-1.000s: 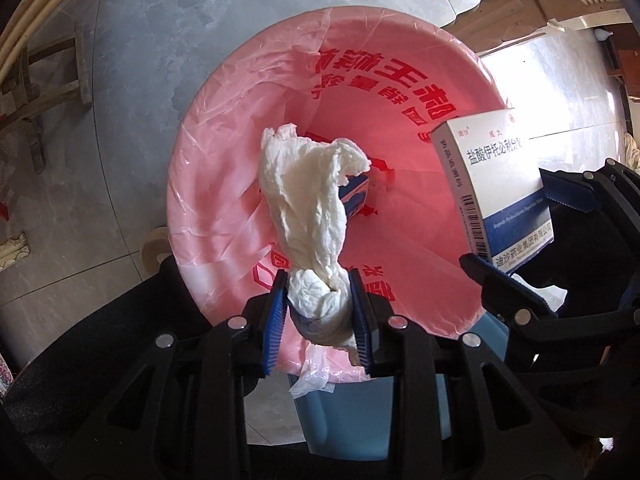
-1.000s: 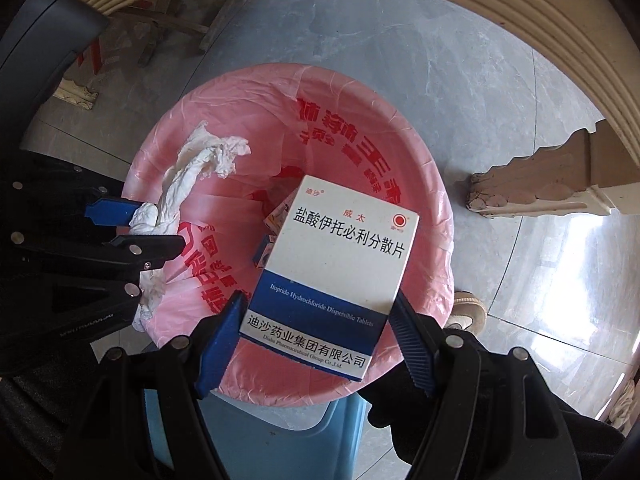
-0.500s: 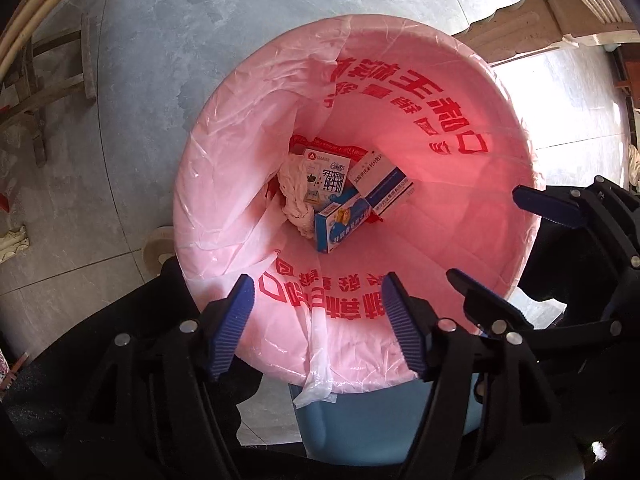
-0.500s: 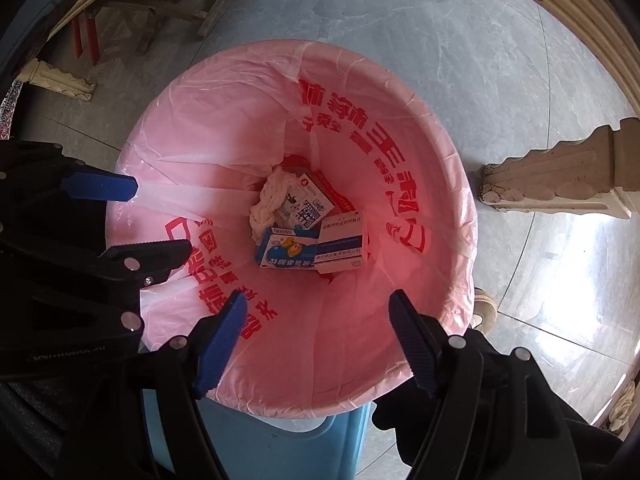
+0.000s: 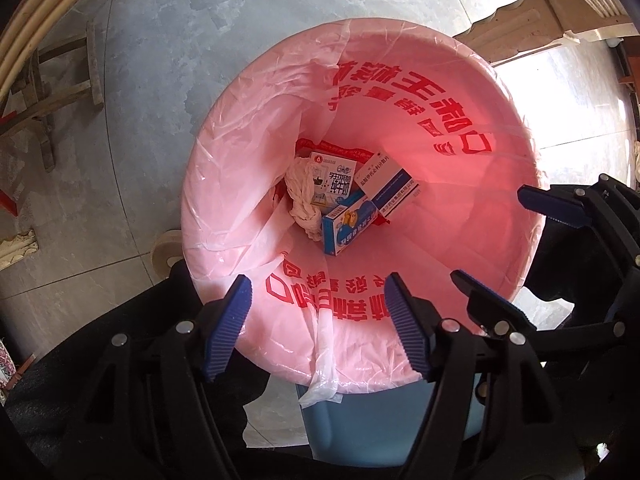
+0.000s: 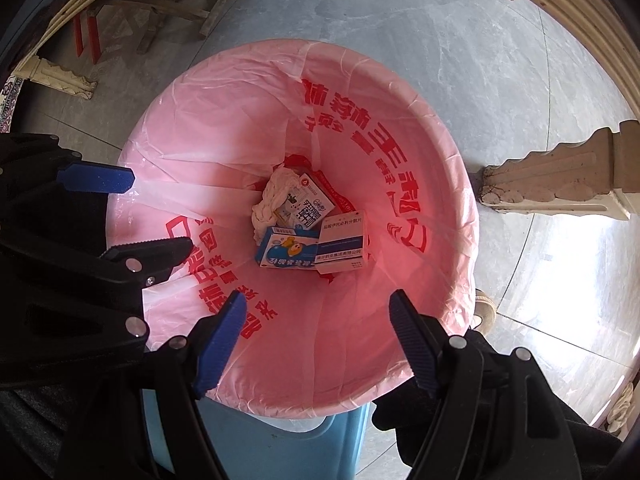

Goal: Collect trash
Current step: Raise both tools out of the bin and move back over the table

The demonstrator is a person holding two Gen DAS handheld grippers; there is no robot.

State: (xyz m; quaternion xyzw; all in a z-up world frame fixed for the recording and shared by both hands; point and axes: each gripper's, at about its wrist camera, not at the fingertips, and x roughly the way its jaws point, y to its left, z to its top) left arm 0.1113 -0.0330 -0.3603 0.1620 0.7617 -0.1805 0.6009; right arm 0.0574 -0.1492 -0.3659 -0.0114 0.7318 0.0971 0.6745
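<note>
Bin (image 5: 372, 420) stands on the floor with a pink liner (image 5: 460, 216) folded over its rim, and both grippers hang above its mouth, pointing down into it. The left gripper (image 5: 316, 322) has its jaws apart with nothing between them; they have just been opening. The right gripper (image 6: 316, 338) also stands with jaws apart and empty, though its jaws have barely widened.

Trash lies at the bottom of the liner: a twisted tissue (image 5: 302, 196) toward the left wall, a white carton (image 5: 334, 180) against it, a blue box (image 5: 346, 226) nearest the grippers, and a blue-and-white medicine box (image 6: 342, 242) beside that, toward the right wall.

The drop looks finished, so the step now is likely a clean withdrawal. Lift both grippers straight up, keeping the pads off the liner's loose near edge, which hangs over the rim right under the left gripper and could snag. Keep the two tools apart as they rise; they sit close beside each other here.
</note>
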